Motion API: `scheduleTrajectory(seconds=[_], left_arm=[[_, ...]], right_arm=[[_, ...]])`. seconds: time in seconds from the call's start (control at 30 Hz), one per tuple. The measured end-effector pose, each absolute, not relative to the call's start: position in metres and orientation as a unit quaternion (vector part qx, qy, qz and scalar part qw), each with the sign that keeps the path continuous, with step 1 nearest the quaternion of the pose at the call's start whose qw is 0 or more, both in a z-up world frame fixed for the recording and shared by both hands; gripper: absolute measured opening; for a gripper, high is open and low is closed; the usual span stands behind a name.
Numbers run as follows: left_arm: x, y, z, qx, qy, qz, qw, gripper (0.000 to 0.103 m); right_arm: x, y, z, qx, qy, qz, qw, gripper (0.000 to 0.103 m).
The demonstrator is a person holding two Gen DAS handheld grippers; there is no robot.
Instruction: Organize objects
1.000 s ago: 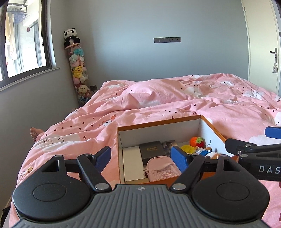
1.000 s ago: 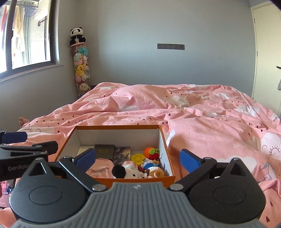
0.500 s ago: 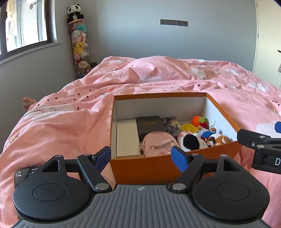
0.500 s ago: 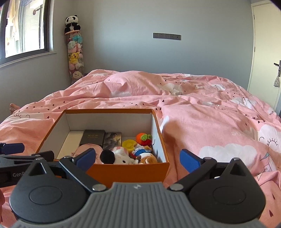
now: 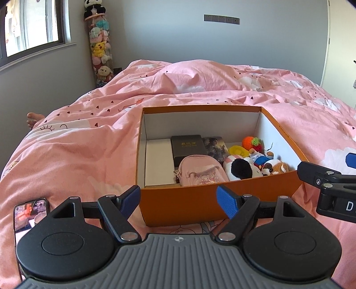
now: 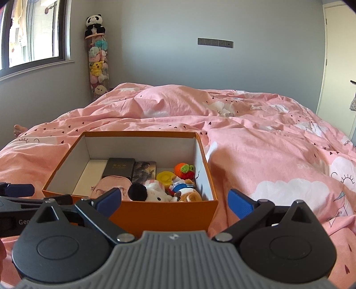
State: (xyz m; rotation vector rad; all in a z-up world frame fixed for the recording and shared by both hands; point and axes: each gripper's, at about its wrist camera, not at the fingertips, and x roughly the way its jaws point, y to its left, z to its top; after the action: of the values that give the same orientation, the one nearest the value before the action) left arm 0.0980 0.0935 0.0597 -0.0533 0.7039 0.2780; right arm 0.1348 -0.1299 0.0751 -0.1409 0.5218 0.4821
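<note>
Left wrist view, orange box point(image 5: 200, 206) of toys on pink duvet point(image 5: 77, 160), both grippers' jaws spread (empty).

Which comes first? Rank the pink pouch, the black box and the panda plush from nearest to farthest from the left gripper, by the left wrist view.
1. Pink pouch, front of the orange box.
2. Black box, just behind it.
3. Panda plush, far corner, atop the toy column.

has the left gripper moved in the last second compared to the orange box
Yes. In the left wrist view the left gripper has risen and pulled back: the orange box, first partly hidden behind its fingers, now shows its whole front wall and contents.
</note>
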Motion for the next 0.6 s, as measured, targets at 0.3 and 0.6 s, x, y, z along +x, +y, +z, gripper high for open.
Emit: scheduleTrajectory(seconds=[0.3,0.6], left_arm=[[0.0982,0.096,0.0588,-0.032,0.35,0.139,0.926,0.091],[0.0981,0.0955,0.059,-0.031,0.351,0.138,0.926,0.091]], right_arm=[[0.1349,-0.1271,0.0711,-0.074,0.265,0.238,0.932,0.102],[0.1339,-0.1268,0.0706,-0.073,0.266,0.239,0.931,0.102]])
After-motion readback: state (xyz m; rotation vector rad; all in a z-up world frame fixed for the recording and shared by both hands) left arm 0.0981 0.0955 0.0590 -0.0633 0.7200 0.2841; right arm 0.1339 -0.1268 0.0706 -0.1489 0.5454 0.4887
